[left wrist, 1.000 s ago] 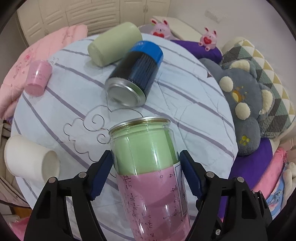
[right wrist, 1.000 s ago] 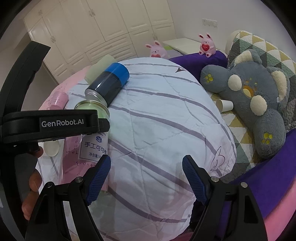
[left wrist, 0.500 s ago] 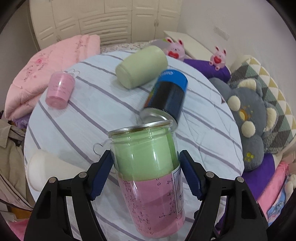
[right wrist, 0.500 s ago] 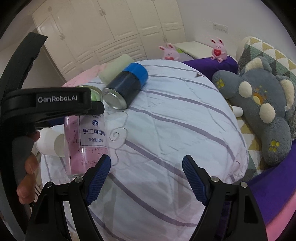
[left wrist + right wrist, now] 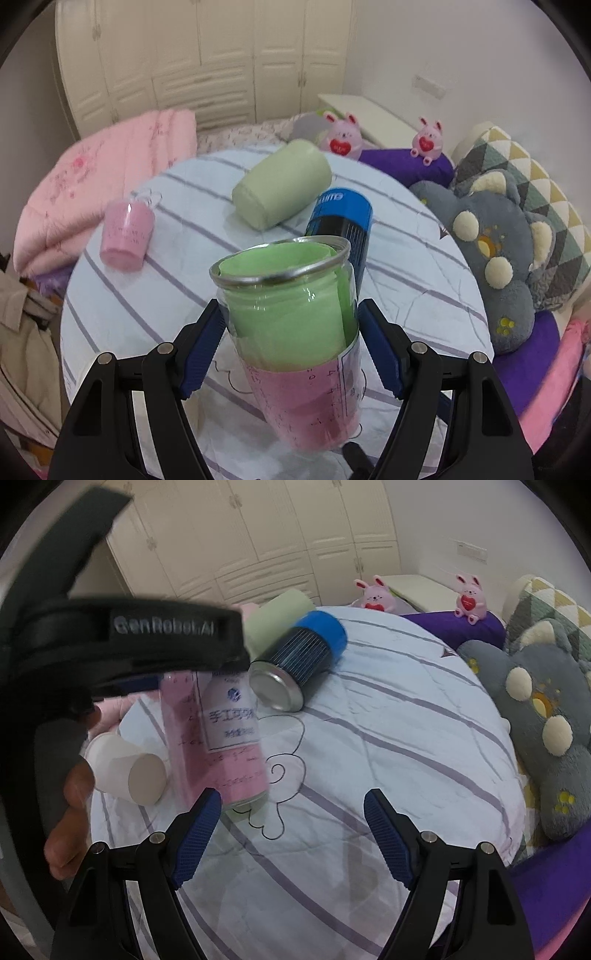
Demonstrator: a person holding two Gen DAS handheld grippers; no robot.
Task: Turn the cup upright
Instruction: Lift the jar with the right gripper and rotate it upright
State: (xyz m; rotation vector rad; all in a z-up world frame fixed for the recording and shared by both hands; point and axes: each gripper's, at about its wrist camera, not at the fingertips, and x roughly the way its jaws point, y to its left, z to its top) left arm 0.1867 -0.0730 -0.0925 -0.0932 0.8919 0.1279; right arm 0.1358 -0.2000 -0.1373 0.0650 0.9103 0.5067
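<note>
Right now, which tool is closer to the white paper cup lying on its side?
Left. The left tool holds the clear jar right beside the white paper cup. The right tool hangs open nearer the camera, empty and off to the cup's right.

the clear plastic cup with green and pink paper inside (image 5: pixel 295 339) has gone up higher, held in the blue pads of the left gripper (image 5: pixel 291 343). before, its bottom was down on the striped white blanket (image 5: pixel 406 266). now the bottom hangs in the air above it. the silver rim was level before. now it tips a bit toward 11 o'clock, so you can see inside the mouth. in the right camera the cup (image 5: pixel 218 734) has moved up and looks blurry, and the white paper cup lying on its side (image 5: pixel 125 768) now shows at 9 o'clock beside it. the left camera now sees more of the cream wardrobe doors (image 5: pixel 207 62).
</note>
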